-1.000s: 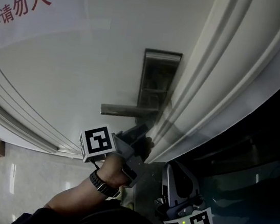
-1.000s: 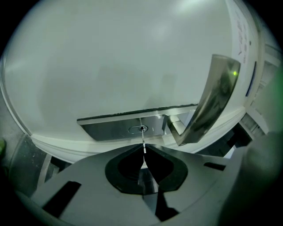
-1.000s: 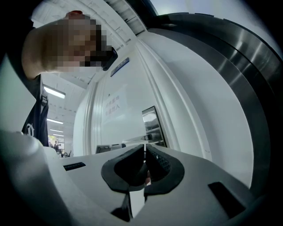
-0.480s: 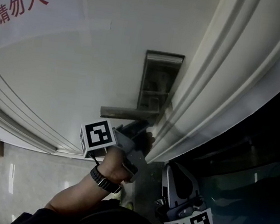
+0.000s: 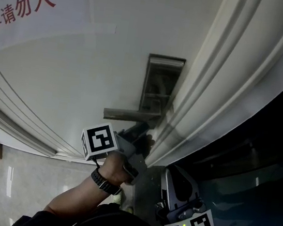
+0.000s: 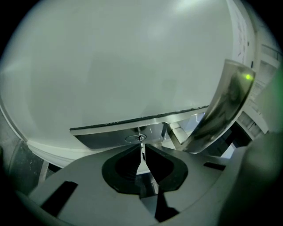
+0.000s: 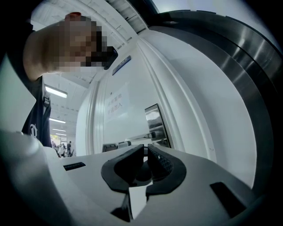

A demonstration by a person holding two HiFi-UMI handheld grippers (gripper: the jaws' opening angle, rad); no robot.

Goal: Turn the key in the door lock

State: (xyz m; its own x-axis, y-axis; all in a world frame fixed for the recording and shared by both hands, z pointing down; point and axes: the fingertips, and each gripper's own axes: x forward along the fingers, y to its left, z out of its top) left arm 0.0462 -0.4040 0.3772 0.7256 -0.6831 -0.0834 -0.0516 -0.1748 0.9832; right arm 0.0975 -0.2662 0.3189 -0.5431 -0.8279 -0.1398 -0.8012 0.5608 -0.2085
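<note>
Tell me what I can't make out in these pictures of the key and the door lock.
Key: head view, hidden behind the left claw and hand; left gripper view shows only its thin edge, so its turn is unclear.
Keyhole: left gripper view, small and dim.
Red sign: head view, cut off by the top and left edges.
Lock plate: head view, lower end covered by the left claw.
</note>
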